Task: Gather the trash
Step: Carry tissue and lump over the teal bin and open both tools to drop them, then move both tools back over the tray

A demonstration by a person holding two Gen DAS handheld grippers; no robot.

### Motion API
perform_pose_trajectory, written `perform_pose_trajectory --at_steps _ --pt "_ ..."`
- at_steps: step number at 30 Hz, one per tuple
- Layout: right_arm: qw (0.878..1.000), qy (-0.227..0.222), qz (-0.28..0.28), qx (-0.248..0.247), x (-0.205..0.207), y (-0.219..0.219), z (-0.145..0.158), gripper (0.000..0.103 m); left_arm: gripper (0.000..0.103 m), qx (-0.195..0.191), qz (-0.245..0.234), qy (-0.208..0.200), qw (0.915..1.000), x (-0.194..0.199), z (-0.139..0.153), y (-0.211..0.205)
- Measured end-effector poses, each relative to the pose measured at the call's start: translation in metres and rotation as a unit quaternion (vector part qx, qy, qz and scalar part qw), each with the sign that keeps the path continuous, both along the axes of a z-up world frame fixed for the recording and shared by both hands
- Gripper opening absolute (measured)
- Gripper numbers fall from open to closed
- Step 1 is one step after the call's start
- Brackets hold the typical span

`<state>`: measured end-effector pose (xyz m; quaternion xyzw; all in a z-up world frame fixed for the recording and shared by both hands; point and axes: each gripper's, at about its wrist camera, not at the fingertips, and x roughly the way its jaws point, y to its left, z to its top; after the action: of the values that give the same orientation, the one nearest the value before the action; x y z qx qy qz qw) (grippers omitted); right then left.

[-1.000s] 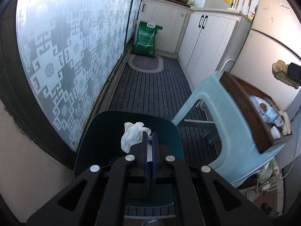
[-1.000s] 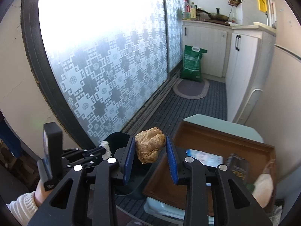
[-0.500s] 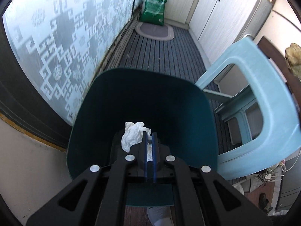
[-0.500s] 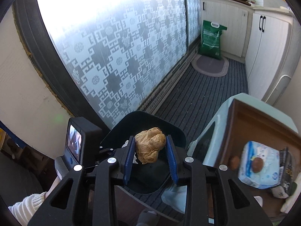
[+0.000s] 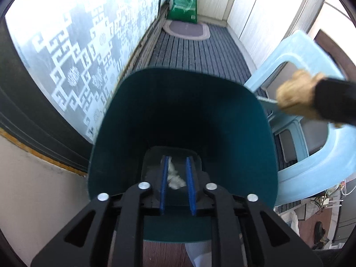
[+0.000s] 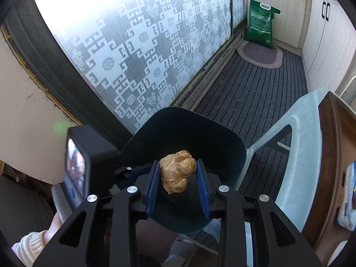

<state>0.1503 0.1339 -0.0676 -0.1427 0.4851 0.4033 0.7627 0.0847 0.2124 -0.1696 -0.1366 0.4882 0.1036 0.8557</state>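
A dark teal bin [image 5: 133, 111] stands on the floor below both grippers. My left gripper [image 5: 177, 162] points down into it. Its jaws are opening, with a crumpled white tissue [image 5: 174, 176] loose between the blue pads, which are not pressing on it. My right gripper [image 6: 177, 162] is shut on a brown crumpled paper lump [image 6: 178, 173] and hangs over the bin's [image 6: 200, 129] mouth. That lump [image 5: 293, 93] also shows in the left wrist view, just beyond the bin's right rim.
A pale blue plastic stool [image 5: 311, 133] stands right of the bin and carries a brown wooden tray [image 6: 329, 155]. The patterned glass door [image 6: 144, 44] runs along the left. A green bag [image 5: 184, 2] and an oval mat [image 5: 187, 30] lie far down the striped floor. A cream-sleeved hand [image 6: 29, 242] holds the left gripper.
Both grippers have come down toward the bin. The left jaws have parted and the tissue has slipped free between them. The right gripper still holds the brown lump, now over the bin.
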Motion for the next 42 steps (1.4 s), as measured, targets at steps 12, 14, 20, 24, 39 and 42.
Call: perform_pose_trajectory --at_steps 12,14,20,24,39,42 --pt "1.000 0.008 -0.014 -0.001 0.009 0.003 -0.007 0.033 0.021 0.047 0.023 -0.134 0.9896 -0.037 0.061 0.001" --pt "1.000 0.008 -0.015 -0.005 0.010 0.003 -0.010 0.033 0.021 0.053 0.025 -0.159 0.9856 -0.043 0.070 0.001" --pt "0.999 0.006 -0.010 -0.031 0.009 0.009 -0.024 0.033 0.019 0.073 0.029 -0.237 0.9682 -0.063 0.101 -0.005" --pt "0.999 0.010 0.000 -0.053 0.007 0.014 -0.039 0.033 0.016 0.077 0.034 -0.284 0.9551 -0.075 0.122 -0.014" --pt "0.994 0.037 0.026 -0.104 -0.002 0.018 -0.088 0.034 0.016 0.045 0.018 -0.429 0.9021 -0.113 0.190 -0.051" --pt "0.996 0.030 0.037 -0.081 -0.004 0.018 -0.075 0.034 0.016 0.042 0.021 -0.438 0.8976 -0.114 0.195 -0.052"
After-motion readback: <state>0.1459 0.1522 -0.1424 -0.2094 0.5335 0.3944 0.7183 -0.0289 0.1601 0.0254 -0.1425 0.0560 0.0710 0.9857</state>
